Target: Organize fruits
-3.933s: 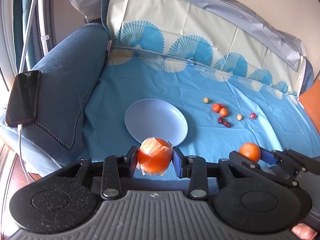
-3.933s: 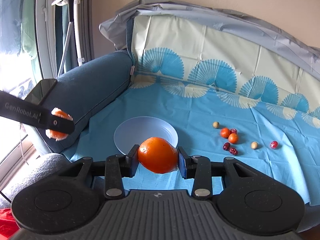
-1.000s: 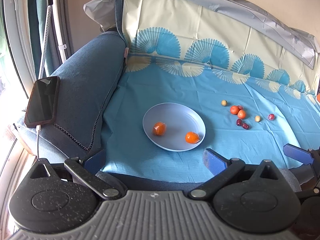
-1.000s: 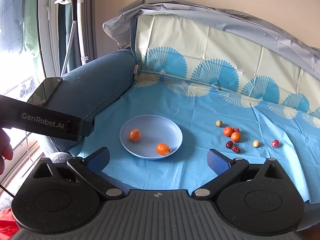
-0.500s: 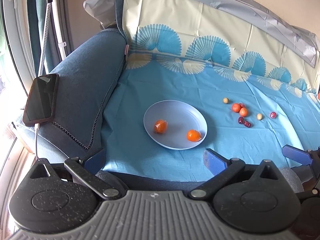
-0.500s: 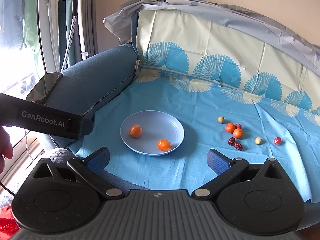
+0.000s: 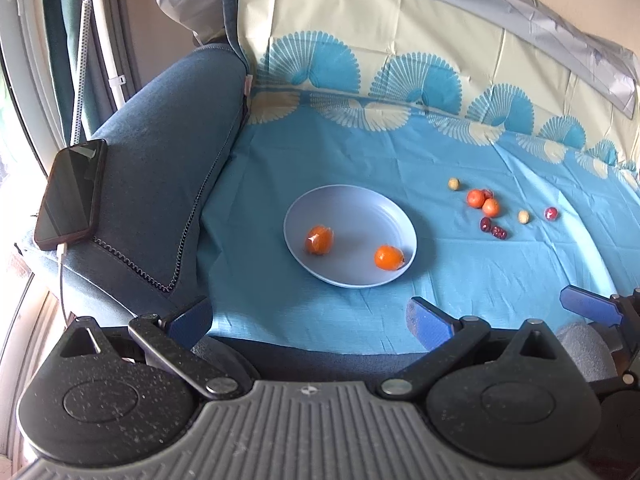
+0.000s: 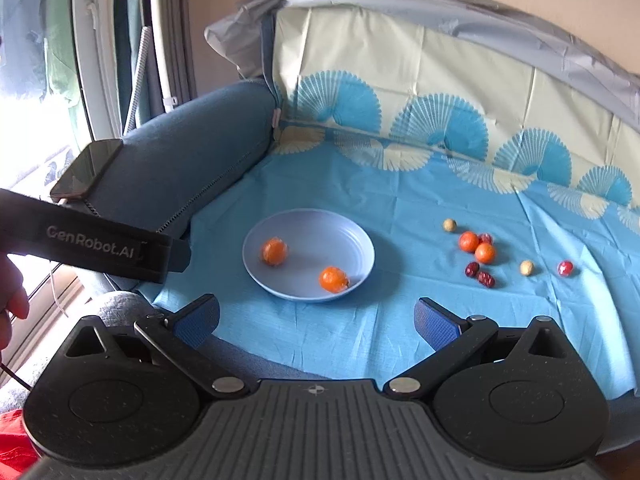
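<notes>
I see my left claw with its two blue-padded fingers spread wide, pinching nothing, and it hangs over the front edge of the light blue patterned cloth that covers the sofa seat. My right claw is spread wide in the same way and carries nothing. Straight ahead of both claws, a little beyond the finger pads, stands the round pale blue plastic plate, and two fruits lie inside it: an orange mandarin wrapped in thin clear film on the left half, and a bare orange mandarin near the right front rim, the two well apart. Further ahead and to the right of my claws, a loose group of small fruits rests on the cloth: two small orange round fruits touching each other, two dark red wrinkled dates just beside them on the near side, two small beige round fruits and one small shiny red round fruit at the far right. To the left of my left claw is the dark blue fabric sofa armrest, and a black smartphone with a white cable lies on top of it
</notes>
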The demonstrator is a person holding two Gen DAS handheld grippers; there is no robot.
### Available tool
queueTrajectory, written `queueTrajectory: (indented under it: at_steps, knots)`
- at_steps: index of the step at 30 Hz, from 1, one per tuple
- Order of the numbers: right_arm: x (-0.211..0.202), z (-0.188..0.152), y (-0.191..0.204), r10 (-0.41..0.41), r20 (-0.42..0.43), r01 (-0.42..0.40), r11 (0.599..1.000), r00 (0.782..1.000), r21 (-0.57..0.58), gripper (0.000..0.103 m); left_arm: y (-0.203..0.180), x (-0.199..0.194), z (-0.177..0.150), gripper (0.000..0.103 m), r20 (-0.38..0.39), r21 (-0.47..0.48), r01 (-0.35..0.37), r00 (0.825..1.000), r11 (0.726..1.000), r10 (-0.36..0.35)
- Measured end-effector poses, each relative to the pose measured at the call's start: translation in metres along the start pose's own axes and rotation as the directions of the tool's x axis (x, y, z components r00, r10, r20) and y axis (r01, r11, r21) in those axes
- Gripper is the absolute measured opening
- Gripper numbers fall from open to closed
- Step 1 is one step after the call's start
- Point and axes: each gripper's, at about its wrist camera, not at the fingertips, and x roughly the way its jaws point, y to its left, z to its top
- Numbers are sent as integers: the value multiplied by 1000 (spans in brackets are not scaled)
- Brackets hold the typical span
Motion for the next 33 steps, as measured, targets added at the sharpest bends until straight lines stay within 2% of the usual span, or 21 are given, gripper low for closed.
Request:
queueTrajectory:
  at_steps: [7, 11, 17, 21, 25, 29, 31, 33]
  knots:
    - [14, -4, -13, 2, -26, 0, 999, 1000, 48, 102, -8, 20, 8, 103, -40, 19, -12, 999, 1000, 12]
    - [24, -6, -34, -23, -37, 27, 995, 999, 101, 102, -20, 34, 17, 103, -60, 41, -15, 998, 999, 18]
    - [47, -14, -83, -111, -59, 120, 974, 992, 190, 102, -45, 62, 42, 103, -72, 73, -24, 997, 997, 29]
    - [70, -21, -126, -206, -57, 213, 948, 977, 238, 102, -70, 87, 61, 103, -97, 92, -16, 995, 996, 25]
    - [115, -28, -175, -284, -78, 294, 918, 956, 267, 102, -94, 114, 78, 103, -128, 106, -4, 992, 994, 18]
    - [179, -31, -215, -329, -129, 351, 905, 936, 241, 102, -116, 142, 94, 103, -142, 136, -11, 989, 991, 30]
    - [212, -33, -228, -312, -159, 341, 914, 937, 221, 102, -127, 156, 102, 103, -150, 150, -14, 988, 989, 36]
    - [238, -33, -235, -306, -154, 333, 919, 940, 211, 102, -138, 171, 109, 103, -158, 167, -16, 987, 986, 43]
